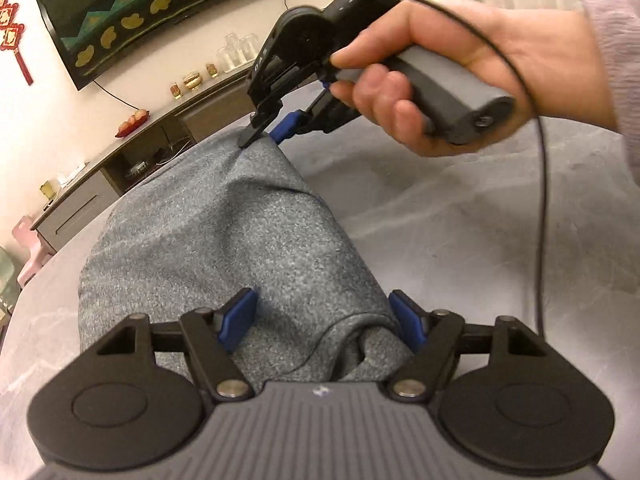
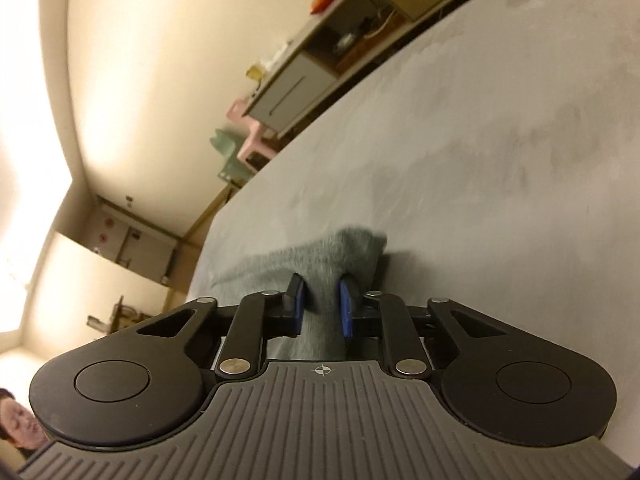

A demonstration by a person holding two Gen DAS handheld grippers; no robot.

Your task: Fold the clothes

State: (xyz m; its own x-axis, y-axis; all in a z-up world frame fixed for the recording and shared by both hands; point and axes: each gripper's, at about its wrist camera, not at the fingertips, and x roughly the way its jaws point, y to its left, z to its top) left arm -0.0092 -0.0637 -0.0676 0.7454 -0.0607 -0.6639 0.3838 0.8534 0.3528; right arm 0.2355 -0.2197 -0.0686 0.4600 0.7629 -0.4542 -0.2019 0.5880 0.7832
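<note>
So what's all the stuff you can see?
garment: one, grey, lying on the table
table: one, pale grey, under the garment
TV: one, black frame, on the wall
cabinet: one, grey-brown, under the TV
ornament: one, red, on the wall beside the TV
stool: one, pink, beside the cabinet
left gripper: black, blue pads, open over the garment
right gripper: black, blue pads, pinching the garment
hand: one, holding the right gripper

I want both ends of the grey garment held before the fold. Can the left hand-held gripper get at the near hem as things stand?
Probably yes: the left hand-held gripper stands open with the grey garment's hem already between its pads, nothing blocking.
</note>
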